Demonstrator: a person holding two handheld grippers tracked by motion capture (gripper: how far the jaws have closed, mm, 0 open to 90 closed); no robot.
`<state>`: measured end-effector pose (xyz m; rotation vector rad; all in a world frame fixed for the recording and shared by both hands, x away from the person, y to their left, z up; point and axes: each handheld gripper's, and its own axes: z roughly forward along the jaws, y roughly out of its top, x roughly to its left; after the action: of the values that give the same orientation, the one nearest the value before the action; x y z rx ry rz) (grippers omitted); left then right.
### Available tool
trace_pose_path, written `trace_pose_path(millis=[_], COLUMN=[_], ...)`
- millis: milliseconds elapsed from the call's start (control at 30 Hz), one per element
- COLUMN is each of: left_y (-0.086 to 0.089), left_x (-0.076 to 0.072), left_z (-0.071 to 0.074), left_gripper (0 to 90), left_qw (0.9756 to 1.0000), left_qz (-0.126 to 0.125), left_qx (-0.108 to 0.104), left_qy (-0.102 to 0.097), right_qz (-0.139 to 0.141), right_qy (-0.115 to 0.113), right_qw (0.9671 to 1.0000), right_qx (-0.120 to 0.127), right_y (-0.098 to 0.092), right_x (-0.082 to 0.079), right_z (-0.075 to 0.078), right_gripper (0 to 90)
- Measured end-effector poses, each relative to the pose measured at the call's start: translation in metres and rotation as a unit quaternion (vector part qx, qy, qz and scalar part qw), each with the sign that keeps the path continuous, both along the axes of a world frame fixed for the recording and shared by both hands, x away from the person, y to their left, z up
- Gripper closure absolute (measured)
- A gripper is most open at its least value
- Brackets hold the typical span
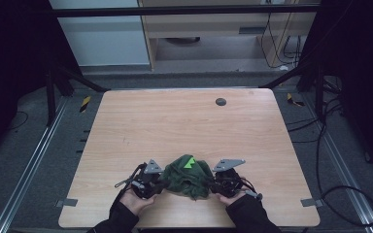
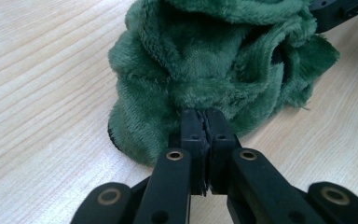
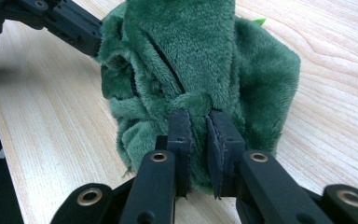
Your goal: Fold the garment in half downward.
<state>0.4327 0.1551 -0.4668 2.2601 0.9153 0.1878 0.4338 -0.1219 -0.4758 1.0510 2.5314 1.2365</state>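
High view: green plush cloth (image 1: 190, 176) bunched in a heap on the wooden table (image 1: 175, 126), close to the near edge, roughly mid-width, bright green tag on top. Left gripper (image 1: 161, 184) sits at its left side, right gripper (image 1: 212, 184) at its right, both low on the surface, a hand behind each. Small dark round disc (image 1: 220, 101) near the far edge, well apart from the rest. Left gripper view: jaws pinched tight together on a fold of the cloth (image 2: 214, 60) at the heap's base, pads almost meeting; the other gripper's black body shows at the top right corner, against the fabric. Right gripper view: jaws stand a little apart with a thicker wad of cloth (image 3: 200, 70) wedged between the pads, fabric filling the gap, so it looks gripped; left gripper's (image 3: 98, 39) black jaws enter from the top left and bite the heap's far side.
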Motion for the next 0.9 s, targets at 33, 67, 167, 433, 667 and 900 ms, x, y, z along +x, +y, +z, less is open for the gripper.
trace_pose_path(millis=[33, 67, 167, 433, 667, 900], left_y=[0.000, -0.001, -0.001, 0.002, 0.010, 0.015], left_x=[0.000, 0.000, 0.000, -0.002, -0.003, -0.003], left_z=[-0.001, -0.001, -0.002, 0.003, 0.015, 0.025], left_gripper=[88.3, 88.3, 88.2, 81.2, 75.4, 72.6], left_qw=[1.0000, 1.0000, 1.0000, 0.9999, 0.9993, 0.9985], left_qz=[0.001, 0.001, 0.000, 0.009, 0.021, 0.030], left_qx=[0.000, -0.001, 0.002, -0.006, -0.022, -0.031], left_qy=[-0.001, -0.002, -0.001, -0.011, -0.023, -0.034], right_qz=[-0.001, -0.001, -0.001, -0.004, -0.013, -0.025], right_qy=[0.003, 0.003, 0.003, -0.001, -0.017, -0.028], right_qw=[1.0000, 1.0000, 1.0000, 1.0000, 0.9997, 0.9989], right_qx=[-0.001, -0.003, -0.006, -0.002, 0.012, 0.027], right_y=[0.000, 0.001, 0.001, 0.000, -0.005, -0.012], right_x=[0.000, 0.000, 0.001, 0.000, -0.001, 0.000], right_z=[-0.001, -0.002, -0.004, 0.001, 0.011, 0.021], right_gripper=[80.2, 80.1, 80.0, 75.2, 71.0, 69.5])
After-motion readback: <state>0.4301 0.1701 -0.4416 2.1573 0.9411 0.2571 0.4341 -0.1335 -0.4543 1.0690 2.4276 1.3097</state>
